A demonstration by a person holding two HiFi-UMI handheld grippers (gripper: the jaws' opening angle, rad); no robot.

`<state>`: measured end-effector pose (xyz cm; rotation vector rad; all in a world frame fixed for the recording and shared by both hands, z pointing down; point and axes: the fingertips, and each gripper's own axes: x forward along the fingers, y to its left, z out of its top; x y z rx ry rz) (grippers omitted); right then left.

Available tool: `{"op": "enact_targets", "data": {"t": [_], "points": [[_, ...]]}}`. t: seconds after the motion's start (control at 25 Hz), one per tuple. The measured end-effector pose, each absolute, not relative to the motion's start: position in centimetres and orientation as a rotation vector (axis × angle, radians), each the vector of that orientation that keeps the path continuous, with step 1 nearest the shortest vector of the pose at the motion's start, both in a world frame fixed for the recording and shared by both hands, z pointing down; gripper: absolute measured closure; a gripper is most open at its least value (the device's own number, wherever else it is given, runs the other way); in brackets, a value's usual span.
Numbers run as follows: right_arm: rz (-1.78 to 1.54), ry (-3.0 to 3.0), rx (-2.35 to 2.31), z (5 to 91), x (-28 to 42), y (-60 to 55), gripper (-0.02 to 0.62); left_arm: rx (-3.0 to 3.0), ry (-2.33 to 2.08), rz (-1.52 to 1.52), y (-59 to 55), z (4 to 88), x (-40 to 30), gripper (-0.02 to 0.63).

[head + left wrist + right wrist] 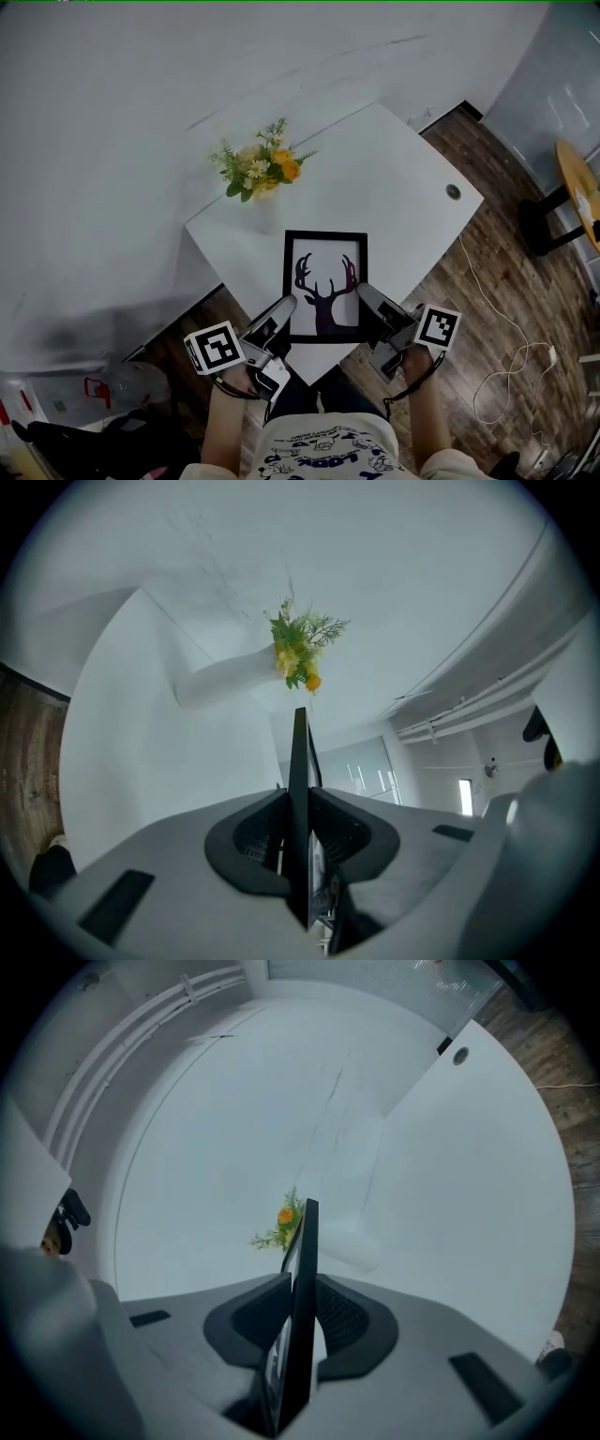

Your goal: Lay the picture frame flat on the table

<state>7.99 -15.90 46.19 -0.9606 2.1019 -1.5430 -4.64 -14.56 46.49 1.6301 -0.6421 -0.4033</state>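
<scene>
Over the near corner of the table [412,187], we are holding the frame [325,286] nearly flat, face up, left gripper [289,306] and right gripper [365,292] each clamping a side — releasing here could be tipping it off, since its lower corners are sitting at the rim.

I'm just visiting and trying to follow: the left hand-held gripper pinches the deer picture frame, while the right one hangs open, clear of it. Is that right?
Not quite. The right hand-held gripper is shut on the picture frame too; the right gripper view shows its jaws clamping the frame's edge. The left hand-held gripper does pinch it.
</scene>
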Motion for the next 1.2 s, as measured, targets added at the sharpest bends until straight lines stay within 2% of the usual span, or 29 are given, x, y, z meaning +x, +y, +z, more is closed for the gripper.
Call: {"op": "enact_targets", "data": {"t": [0.52,1.2], "points": [[-1.698,2.181,-0.968,51.9,7.9,-18.1,0.505,1.645,-0.81,-0.216,-16.3,53.2,-5.0,0.522],[-1.946,2.266,-1.245,63.0,8.2,-16.5,0.499,1.616,-0.914,0.044,-15.5,62.8,-4.9,0.512]]}}
